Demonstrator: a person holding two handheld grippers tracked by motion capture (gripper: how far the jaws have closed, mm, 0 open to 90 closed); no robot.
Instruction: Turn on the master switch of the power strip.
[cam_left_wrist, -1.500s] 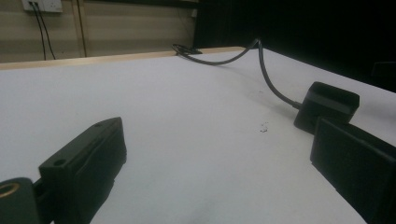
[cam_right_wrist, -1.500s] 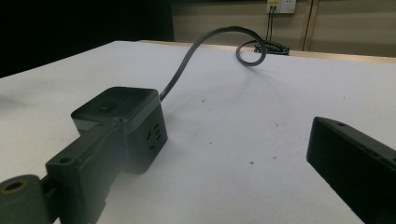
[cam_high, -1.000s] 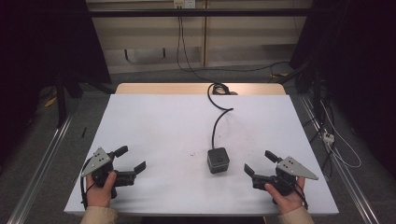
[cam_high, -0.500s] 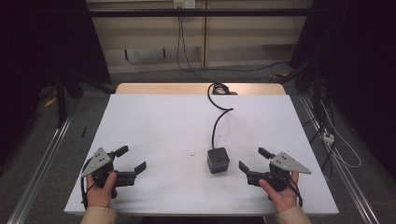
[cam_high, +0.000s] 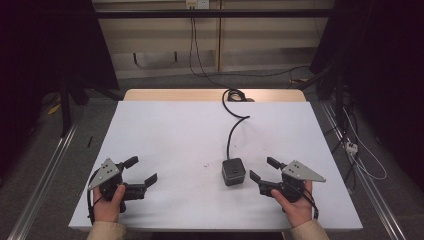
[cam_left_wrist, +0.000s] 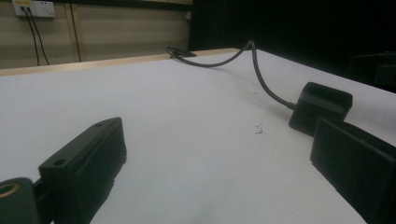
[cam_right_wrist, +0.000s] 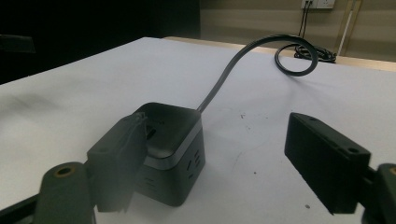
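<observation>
A black cube-shaped power socket (cam_high: 233, 171) sits on the white table (cam_high: 170, 130), and its black cable (cam_high: 231, 131) runs to a coil at the far edge. My right gripper (cam_high: 261, 168) lies just right of the cube, pointing at it, held in a hand. Its jaws are open and have just been closing a little, with nothing between them. In the right gripper view (cam_right_wrist: 217, 130) the cube (cam_right_wrist: 175, 140) stands close ahead, partly behind the left jaw. My left gripper (cam_high: 142, 169) rests open at the near left, well apart from the cube (cam_left_wrist: 322, 107).
The cable coil (cam_high: 236, 95) lies by the wooden strip along the table's far edge. A small dark mark (cam_high: 205, 165) is left of the cube. Metal rails (cam_high: 50, 165) run along the floor on both sides, and loose wires (cam_high: 357, 150) lie at the right.
My right gripper has slid left, closer to the cube, and its jaws stand a little narrower. The left gripper and the cube have not moved.
</observation>
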